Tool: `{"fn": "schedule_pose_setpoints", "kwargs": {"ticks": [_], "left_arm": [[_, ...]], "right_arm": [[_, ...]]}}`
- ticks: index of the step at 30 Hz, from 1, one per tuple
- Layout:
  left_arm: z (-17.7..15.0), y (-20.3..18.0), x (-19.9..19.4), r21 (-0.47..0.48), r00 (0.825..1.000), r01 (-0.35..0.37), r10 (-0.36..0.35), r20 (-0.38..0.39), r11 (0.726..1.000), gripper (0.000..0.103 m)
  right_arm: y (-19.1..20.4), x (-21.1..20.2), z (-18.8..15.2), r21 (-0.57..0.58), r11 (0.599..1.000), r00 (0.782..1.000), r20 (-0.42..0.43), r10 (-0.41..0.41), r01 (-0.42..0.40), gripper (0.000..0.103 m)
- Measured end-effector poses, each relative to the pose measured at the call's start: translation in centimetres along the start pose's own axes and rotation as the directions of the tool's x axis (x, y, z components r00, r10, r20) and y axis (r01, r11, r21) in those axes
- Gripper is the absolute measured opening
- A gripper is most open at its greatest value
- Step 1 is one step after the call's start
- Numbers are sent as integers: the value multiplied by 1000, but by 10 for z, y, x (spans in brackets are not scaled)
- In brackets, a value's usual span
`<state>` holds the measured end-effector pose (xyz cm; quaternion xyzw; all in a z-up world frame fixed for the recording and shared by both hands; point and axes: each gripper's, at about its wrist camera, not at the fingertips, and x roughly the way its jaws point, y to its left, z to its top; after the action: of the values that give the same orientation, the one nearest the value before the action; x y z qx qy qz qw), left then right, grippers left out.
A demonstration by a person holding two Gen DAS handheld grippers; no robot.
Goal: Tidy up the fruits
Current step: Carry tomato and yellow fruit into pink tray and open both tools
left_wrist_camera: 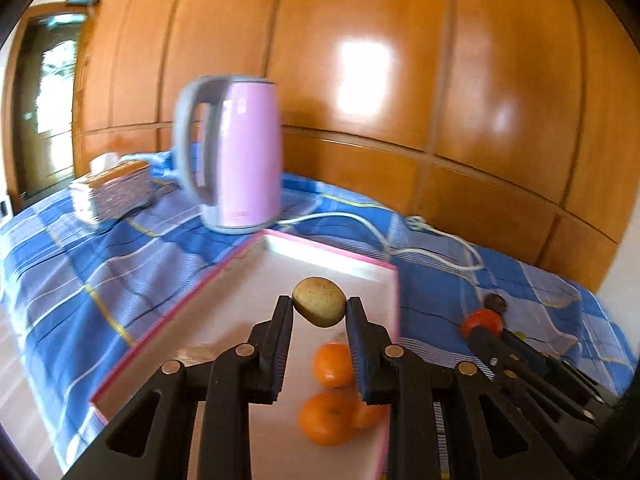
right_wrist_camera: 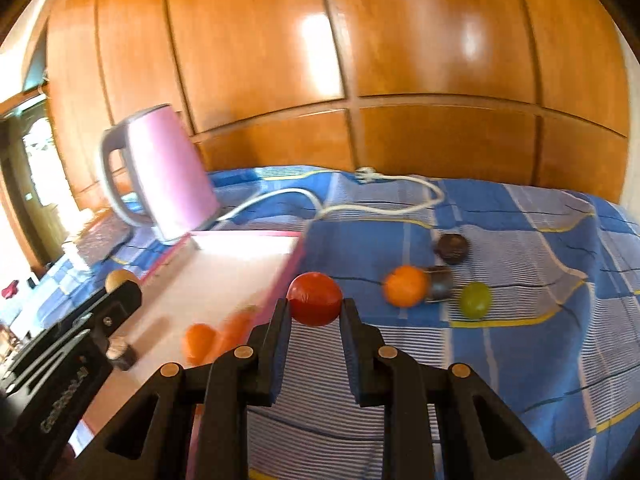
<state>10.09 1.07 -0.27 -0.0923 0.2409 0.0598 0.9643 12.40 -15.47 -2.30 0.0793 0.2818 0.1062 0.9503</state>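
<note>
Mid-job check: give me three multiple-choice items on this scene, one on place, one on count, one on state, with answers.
1. Where does the kettle stand?
A. beyond the tray's far edge
B. on the tray
C. on the floor

2. How many oranges lie on the tray?
A. none
B. three
C. six

3. What do the left tongs hold?
A. nothing
B. a kiwi
C. a cord

Answers: 1 A, it sits on the cloth behind the tray; 2 B, three oranges show in the left view; 3 B, the kiwi is pinched between them.

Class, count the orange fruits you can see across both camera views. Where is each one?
3. Two oranges lie on the pink-edged tray; a third sits on the blue checked cloth. Another may hide behind the left gripper's fingers.
</note>
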Motion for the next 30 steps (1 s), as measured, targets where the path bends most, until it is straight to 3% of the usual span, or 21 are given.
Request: {"fn": "schedule_pose_setpoints", "kwargs": {"ticks": [6,15,20,30], "left_arm": [[-1,37,6,-73,995,-90,87,-39,993,27],[-6,63,20,-143,985,-144,128,-112,979,29],[-8,57,25,-129,983,-150,134,-122,980,39],[-10,42,26,-69,985,-138,130,-114,988,43]], "right_arm": [[29,8,2,4,995,995,-18,101,-101,25],[62,25,4,-27,980,979,-54,197,-199,28],[58,28,-1,-35,985,984,-65,167,-170,29],[25,25,-1,24,997,995,-63,77,-76,29]]}}
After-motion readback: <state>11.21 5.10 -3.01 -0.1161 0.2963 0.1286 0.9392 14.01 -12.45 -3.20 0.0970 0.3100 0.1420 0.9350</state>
